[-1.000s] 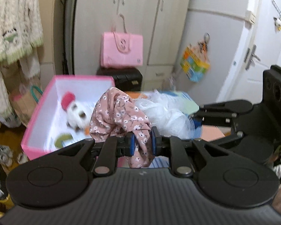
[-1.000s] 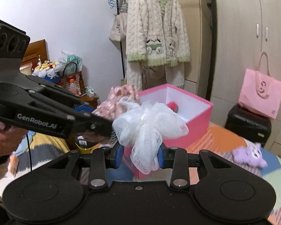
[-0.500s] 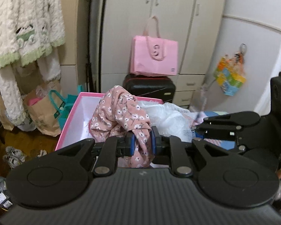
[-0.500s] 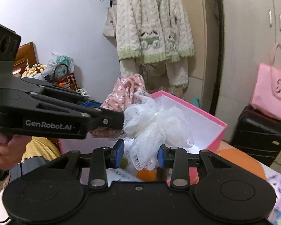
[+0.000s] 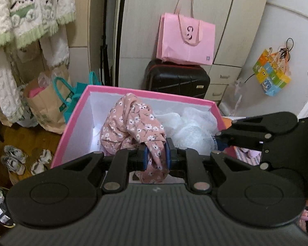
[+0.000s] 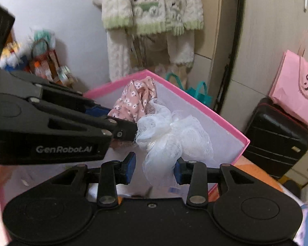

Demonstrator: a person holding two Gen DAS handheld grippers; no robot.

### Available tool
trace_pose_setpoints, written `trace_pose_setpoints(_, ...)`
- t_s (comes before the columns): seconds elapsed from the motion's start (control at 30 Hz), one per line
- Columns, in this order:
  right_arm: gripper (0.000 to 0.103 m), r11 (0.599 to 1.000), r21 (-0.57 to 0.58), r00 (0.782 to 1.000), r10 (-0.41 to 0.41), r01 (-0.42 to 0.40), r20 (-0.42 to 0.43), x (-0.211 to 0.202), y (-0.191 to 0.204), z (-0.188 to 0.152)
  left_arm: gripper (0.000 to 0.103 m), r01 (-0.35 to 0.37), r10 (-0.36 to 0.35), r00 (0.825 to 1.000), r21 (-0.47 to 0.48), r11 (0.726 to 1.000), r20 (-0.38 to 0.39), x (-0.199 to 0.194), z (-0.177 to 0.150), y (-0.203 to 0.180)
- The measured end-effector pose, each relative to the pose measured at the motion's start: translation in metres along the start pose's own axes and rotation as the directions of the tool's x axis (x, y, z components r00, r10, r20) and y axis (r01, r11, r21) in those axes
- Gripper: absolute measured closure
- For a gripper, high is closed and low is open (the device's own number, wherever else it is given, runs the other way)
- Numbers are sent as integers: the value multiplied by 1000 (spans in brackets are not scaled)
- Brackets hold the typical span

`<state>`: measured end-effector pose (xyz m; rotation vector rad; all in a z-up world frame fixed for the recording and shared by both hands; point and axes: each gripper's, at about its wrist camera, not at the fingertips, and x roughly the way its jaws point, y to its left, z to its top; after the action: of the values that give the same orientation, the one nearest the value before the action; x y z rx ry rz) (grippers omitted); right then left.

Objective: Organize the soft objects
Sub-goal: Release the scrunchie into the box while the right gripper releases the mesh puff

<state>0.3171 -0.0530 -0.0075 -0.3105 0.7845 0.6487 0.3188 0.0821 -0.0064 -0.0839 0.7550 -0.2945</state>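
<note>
My left tool (image 5: 156, 156): clamped on the pink floral cloth (image 5: 131, 127), over the pink box (image 5: 71, 123) | My right tool (image 6: 155, 171): jaws just parting, pads off the white mesh pouf (image 6: 170, 135) between them, above the box's right wall.

A pink box (image 5: 76, 121) with white inside, a pink cloth (image 5: 131, 127) with white flowers, a white mesh puff (image 6: 174, 135), black grippers with blue pads (image 6: 131, 168).

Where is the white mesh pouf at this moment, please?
In the right wrist view the white mesh pouf hangs over the open pink box, between the just-opening right gripper's pads, beside the floral cloth.
</note>
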Motion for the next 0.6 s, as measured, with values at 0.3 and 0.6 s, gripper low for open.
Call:
trace_pose_setpoints(0.3, 23, 998, -8, 998, -55, 55, -32, -2, 4, 4, 56, -23, 22, 999, -18, 1000, -25, 7, -1, 3)
trace_pose_setpoints(0.6, 21, 995, -40, 996, -92, 92, 1, -40, 14, -4, 30, -57, 55, 997, 44, 997, 49, -46, -3, -4)
